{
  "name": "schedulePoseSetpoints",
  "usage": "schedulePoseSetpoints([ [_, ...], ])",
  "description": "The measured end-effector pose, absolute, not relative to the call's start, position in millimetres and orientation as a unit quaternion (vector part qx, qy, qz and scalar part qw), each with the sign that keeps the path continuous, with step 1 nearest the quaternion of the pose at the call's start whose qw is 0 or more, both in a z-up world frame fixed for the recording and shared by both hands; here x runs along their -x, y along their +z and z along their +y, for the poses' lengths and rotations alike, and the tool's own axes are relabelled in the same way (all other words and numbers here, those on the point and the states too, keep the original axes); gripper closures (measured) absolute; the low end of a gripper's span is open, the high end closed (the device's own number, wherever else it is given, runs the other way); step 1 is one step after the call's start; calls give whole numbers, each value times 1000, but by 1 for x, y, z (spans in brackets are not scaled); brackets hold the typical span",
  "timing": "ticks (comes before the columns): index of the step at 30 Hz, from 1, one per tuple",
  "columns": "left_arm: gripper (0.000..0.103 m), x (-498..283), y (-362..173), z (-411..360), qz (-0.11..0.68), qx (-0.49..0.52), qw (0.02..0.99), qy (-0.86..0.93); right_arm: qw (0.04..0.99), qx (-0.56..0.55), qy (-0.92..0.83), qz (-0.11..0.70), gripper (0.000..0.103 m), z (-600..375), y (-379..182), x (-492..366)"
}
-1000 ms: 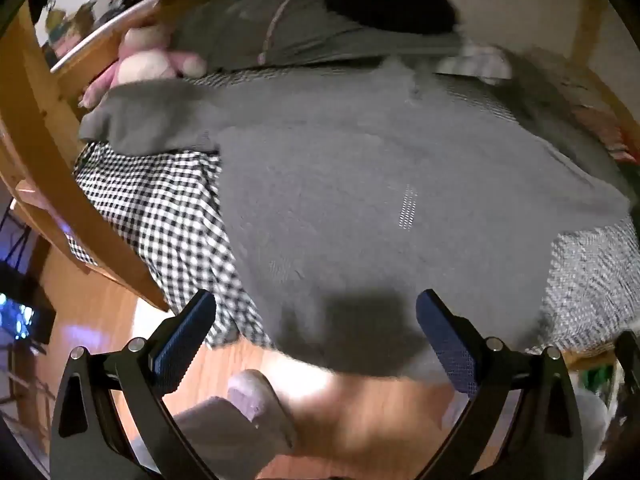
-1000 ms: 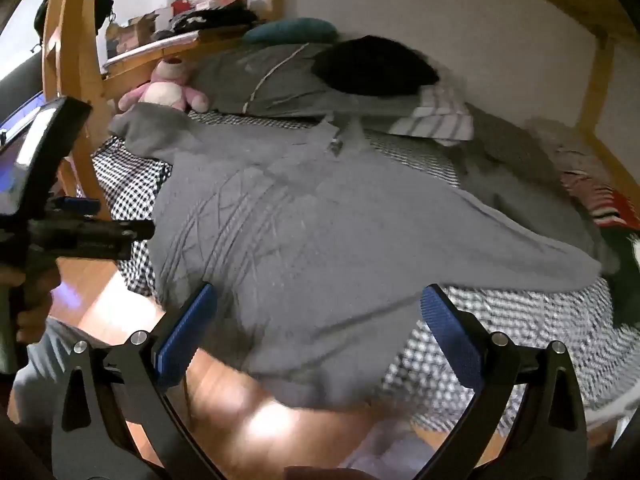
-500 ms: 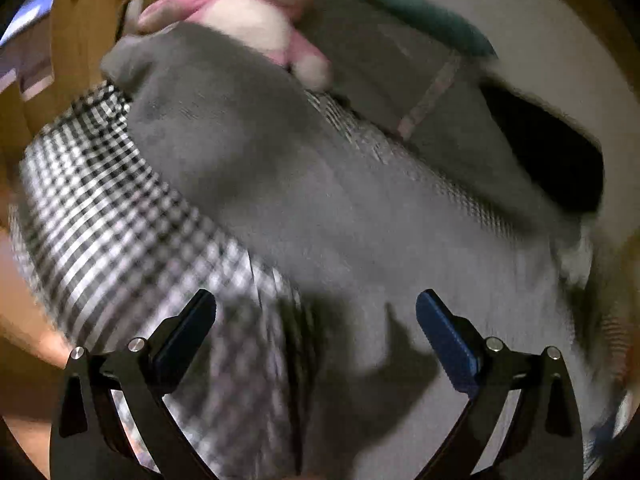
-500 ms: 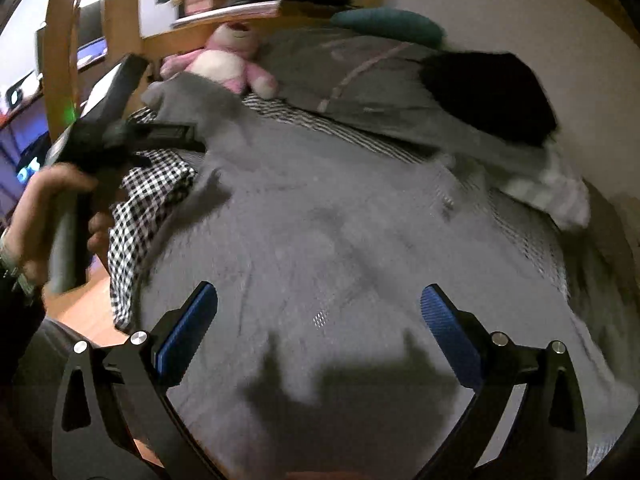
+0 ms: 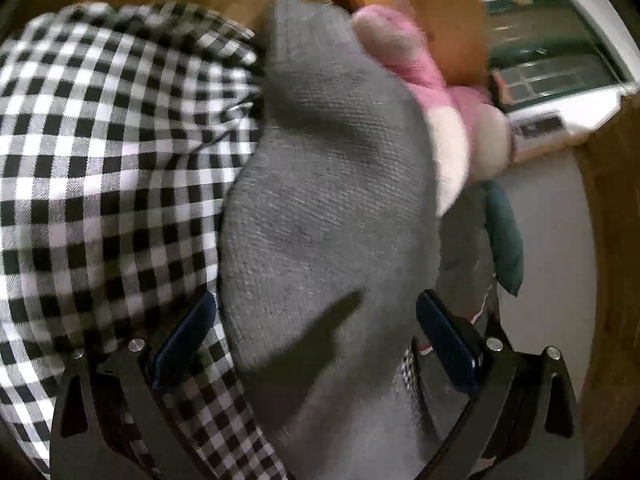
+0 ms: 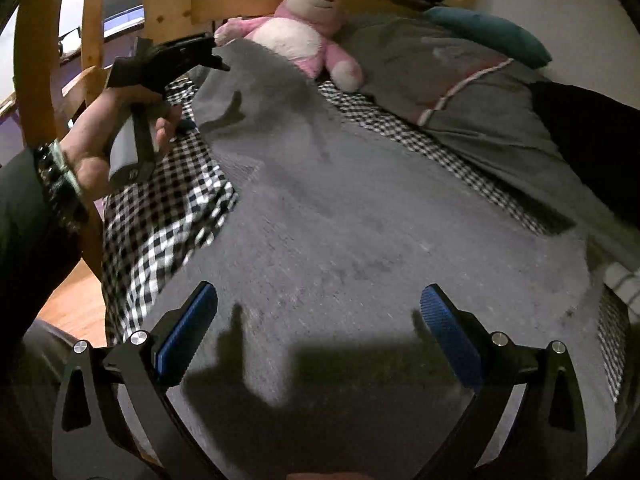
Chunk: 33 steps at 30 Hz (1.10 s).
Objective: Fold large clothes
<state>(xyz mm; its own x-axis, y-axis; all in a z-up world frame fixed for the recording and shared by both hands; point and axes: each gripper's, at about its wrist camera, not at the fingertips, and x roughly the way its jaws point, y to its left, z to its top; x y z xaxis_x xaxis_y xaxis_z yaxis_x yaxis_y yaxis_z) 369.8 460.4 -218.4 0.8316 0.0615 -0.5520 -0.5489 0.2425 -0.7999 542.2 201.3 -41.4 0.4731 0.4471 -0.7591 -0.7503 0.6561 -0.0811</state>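
While blur softens edges | left gripper (image 5: 316,332) agape over sweater sleeve (image 5: 328,184) | right gripper (image 6: 320,320) agape, sweater hem cut off

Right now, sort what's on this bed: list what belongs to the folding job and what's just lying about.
For the job: grey sweater, left hand-held gripper, right hand-held gripper.

Lying about: pink plush toy, teal pillow, grey duvet, black garment, checked sheet.
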Motion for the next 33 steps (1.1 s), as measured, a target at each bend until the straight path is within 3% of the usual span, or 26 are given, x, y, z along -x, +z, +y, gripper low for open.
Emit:
schedulePoseSetpoints([
  [5,4,-368,-220,476,93,625,734,248,825,207,373,370,3,224,-57,-546],
  [8,4,-386,-219,491,62,630,732,252,820,213,376,375,3,232,-62,-545],
  [11,5,-400,-222,490,52,630,740,230,817,225,383,366,3,230,-63,-543],
  [13,8,-419,-216,490,85,612,753,227,824,216,383,357,3,226,-58,-548],
  [14,30,-429,-211,494,87,610,758,214,830,202,379,354,3,222,-53,-553],
  [15,44,-428,-213,498,75,620,759,185,837,185,376,352,3,218,-47,-560],
  [16,45,-430,-209,495,77,615,762,187,841,174,373,351,3,215,-44,-565],
  [19,64,-439,-181,482,86,551,807,191,861,121,354,344,3,196,-22,-586],
  [21,77,-453,-157,464,100,488,847,186,870,94,350,335,3,184,-3,-598],
  [26,82,-499,-111,365,160,271,932,181,841,1,414,348,3,171,66,-656],
  [30,83,-538,-130,255,239,20,955,174,787,34,438,434,3,232,100,-723],
  [33,83,-578,-169,169,320,-200,914,150,751,69,421,504,3,266,91,-756],
])
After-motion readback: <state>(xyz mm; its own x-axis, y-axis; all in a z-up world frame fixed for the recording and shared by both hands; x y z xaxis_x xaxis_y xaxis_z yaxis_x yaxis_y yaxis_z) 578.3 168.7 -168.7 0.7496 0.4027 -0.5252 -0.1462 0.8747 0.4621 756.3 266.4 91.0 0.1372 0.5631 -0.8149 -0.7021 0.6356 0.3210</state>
